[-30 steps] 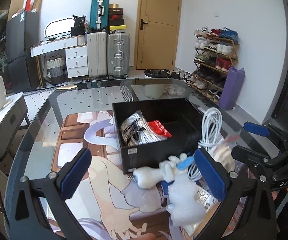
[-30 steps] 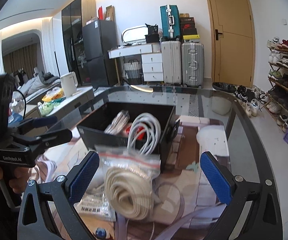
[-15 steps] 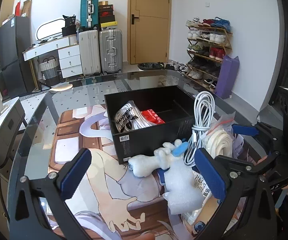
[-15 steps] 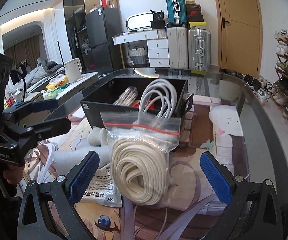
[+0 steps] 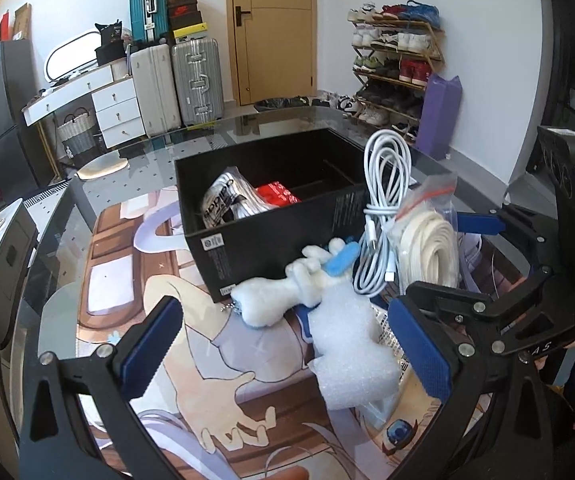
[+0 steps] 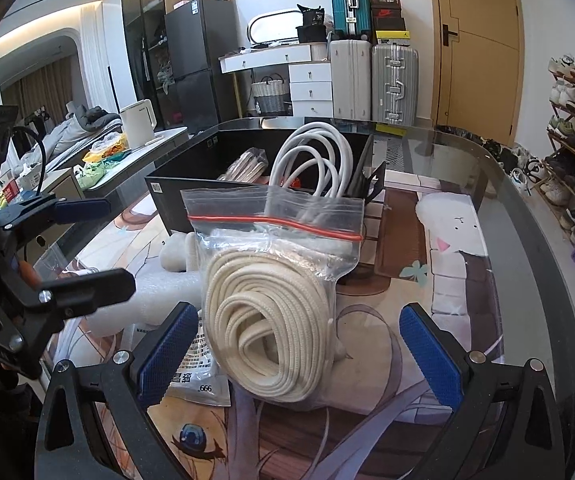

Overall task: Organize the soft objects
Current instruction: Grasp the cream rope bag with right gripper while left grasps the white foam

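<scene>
A black box (image 5: pixel 271 236) on the glass table holds a striped bag (image 5: pixel 227 200) and a red packet (image 5: pixel 277 194). A white cable coil (image 5: pixel 385 208) leans at its near corner. A clear zip bag of cream rope (image 6: pixel 275 320) stands between the open jaws of my right gripper (image 6: pixel 299 348), also seen in the left wrist view (image 5: pixel 431 248). A white plush toy (image 5: pixel 283 292) and a white foam piece (image 5: pixel 351 356) lie between the open jaws of my left gripper (image 5: pixel 287 348). Neither gripper touches anything.
A printed packet (image 6: pixel 195 380) lies flat under the rope bag. The table carries an anime-print mat (image 5: pixel 135 320). Suitcases (image 5: pixel 175 80), a dresser, a door and a shoe rack (image 5: pixel 395 64) stand beyond the table. A side counter with a kettle (image 6: pixel 139 122) is at left.
Both grippers have moved forward toward the box. The rope bag now fills the space between the right jaws; the plush and foam sit closer between the left jaws.
</scene>
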Motion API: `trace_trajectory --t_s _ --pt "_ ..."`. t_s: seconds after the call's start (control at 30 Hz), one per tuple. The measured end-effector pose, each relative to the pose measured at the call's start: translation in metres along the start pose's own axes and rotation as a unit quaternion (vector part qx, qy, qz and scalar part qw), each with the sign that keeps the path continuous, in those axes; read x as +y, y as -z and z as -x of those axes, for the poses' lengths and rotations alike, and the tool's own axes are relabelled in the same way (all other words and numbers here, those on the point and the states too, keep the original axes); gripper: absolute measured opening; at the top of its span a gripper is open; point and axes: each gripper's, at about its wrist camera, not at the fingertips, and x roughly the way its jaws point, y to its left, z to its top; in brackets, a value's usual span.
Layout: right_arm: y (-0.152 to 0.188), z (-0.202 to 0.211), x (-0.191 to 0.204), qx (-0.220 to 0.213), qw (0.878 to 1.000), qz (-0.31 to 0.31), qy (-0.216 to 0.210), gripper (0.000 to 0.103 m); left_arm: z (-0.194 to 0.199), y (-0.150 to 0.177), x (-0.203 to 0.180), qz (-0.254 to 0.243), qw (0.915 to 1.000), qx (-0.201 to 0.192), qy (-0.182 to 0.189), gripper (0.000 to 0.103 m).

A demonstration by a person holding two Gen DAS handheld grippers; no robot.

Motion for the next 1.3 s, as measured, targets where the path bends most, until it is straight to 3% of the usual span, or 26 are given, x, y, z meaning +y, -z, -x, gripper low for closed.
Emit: trace_trajectory --t_s 0.57,0.73,1.17,1.3 --pt "0.004 -0.001 0.006 -0.004 1.0 0.016 -0.006 0.102 -0.007 0.005 -0.01 -0.01 0.9991 0.031 0.029 0.103" --pt "0.004 -0.001 0.006 -0.004 1.0 0.017 -0.009 0.096 -0.009 0.004 -0.009 -0.008 0.9988 0.035 0.032 0.103" --pt "0.006 -0.004 0.015 0.009 0.999 0.04 -0.02 0.06 -0.015 0.005 -0.002 0.004 0.9979 0.052 0.039 0.102" --pt "0.005 0.0 0.015 -0.001 0.999 0.044 -0.019 0.055 -0.016 0.005 -0.003 -0.001 0.9971 0.059 0.049 0.092"
